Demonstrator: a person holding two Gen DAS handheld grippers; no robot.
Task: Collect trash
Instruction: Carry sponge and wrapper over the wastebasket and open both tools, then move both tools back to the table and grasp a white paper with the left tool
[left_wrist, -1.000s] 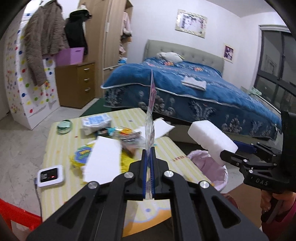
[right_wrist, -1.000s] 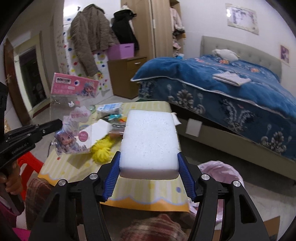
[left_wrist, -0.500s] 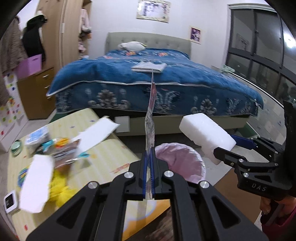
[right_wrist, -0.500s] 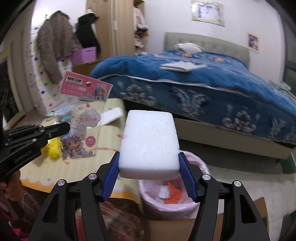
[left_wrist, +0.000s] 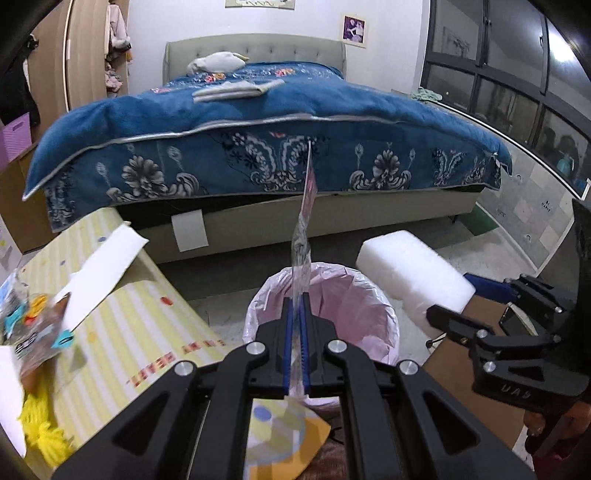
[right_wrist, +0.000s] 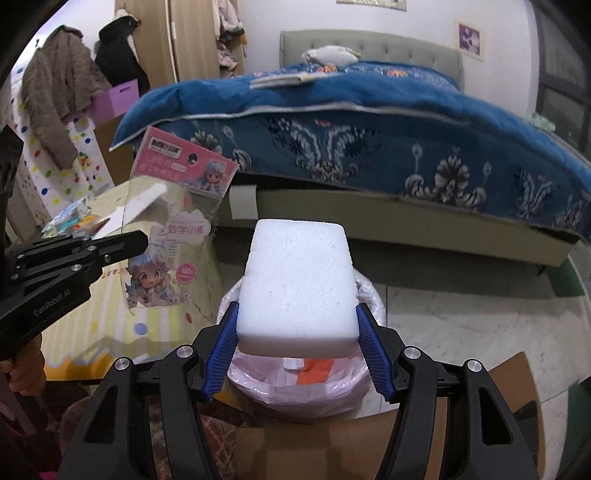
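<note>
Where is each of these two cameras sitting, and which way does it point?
Left wrist: on the left gripper, looking down its shut fingers at a flat wrapper, the bin and the bed.
Right wrist: on the right gripper, looking over a foam block; a hand shows.
Shared: bin, bed, each other's gripper.

Can't see most of the bin (right_wrist: 369, 295): my foam block (right_wrist: 297, 284) covers its mouth in the right wrist view, only orange and white scraps (right_wrist: 314, 367) peek out below, can't ID them. Left of my left tongs (left_wrist: 296, 321), table clutter (left_wrist: 33, 325) is motion-blurred, unreadable. Wrapper (left_wrist: 304, 229) is edge-on there, print not visible. Right tongs (left_wrist: 454, 306) body cut off by the frame edge.
</note>
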